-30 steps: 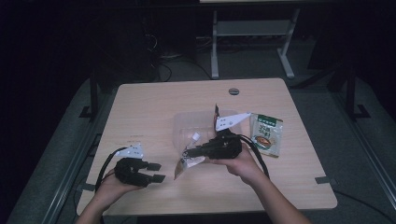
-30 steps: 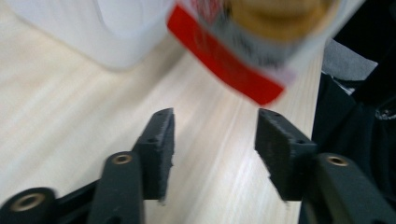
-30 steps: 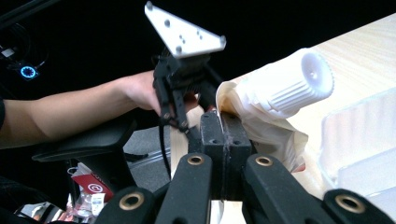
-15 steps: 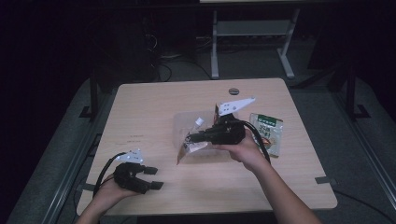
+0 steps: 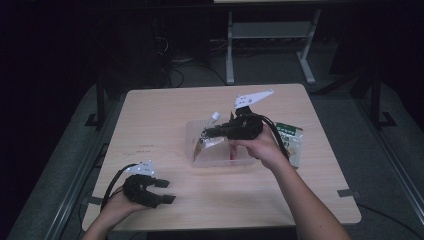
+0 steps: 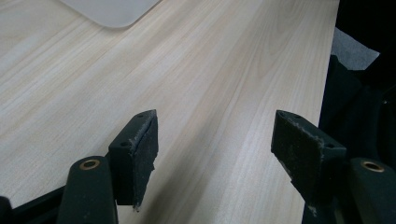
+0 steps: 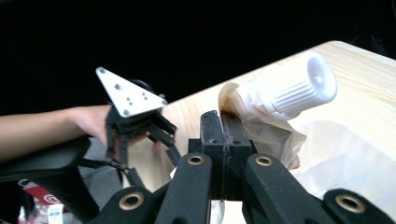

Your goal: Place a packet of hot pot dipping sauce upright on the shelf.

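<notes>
My right gripper is shut on the thin neck of a crumpled pale pouch with a white ribbed screw cap. It holds the pouch in the air above a clear plastic container at the table's middle. My left gripper rests low at the table's front left corner. Its jaws have just been opening and now stand wide apart with nothing between them. The right gripper view has that left gripper farther off, in the person's hand.
A green snack packet lies flat just right of the container, partly under the right hand. The wooden table ends close to my left gripper at the front and left. A corner of the container shows ahead of the left jaws.
My right gripper has lifted the pouch and carried it away from the front edge, over the container. The left gripper's jaws have spread wider, and that hand has stayed in place.
</notes>
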The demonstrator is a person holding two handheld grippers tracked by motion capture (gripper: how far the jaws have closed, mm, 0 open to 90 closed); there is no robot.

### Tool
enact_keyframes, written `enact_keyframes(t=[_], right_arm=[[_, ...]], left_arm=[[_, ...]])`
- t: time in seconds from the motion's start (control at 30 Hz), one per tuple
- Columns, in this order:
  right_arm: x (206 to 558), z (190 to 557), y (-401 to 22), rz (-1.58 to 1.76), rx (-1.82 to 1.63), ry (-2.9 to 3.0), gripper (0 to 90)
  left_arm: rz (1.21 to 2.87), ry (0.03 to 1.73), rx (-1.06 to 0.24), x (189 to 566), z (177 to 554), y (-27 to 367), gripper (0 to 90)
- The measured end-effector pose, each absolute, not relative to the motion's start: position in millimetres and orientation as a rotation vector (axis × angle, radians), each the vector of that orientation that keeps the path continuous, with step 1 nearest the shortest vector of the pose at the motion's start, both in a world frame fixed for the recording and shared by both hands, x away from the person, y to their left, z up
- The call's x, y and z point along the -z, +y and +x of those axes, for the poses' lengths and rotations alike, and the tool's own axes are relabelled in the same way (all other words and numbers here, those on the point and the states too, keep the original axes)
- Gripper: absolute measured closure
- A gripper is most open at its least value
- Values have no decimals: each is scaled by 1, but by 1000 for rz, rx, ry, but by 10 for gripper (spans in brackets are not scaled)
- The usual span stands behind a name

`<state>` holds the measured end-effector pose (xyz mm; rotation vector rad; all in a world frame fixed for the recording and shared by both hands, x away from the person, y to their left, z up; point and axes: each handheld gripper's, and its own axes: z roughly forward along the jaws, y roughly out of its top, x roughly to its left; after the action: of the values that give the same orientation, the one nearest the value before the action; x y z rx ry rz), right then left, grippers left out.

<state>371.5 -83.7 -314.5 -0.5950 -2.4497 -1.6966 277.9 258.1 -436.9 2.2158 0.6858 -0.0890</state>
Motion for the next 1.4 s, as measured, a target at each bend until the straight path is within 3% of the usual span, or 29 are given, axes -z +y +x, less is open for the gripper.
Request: enact_keyframes(t=[0.7, 1.4], right_arm=[[313, 404, -56, -671, 1578, -2570, 899], [331, 406, -35, -708, 1416, -2677, 898]], left_arm=[[2225, 692, 104, 438, 277, 258, 319], [2243, 690, 115, 439, 278, 257, 320]])
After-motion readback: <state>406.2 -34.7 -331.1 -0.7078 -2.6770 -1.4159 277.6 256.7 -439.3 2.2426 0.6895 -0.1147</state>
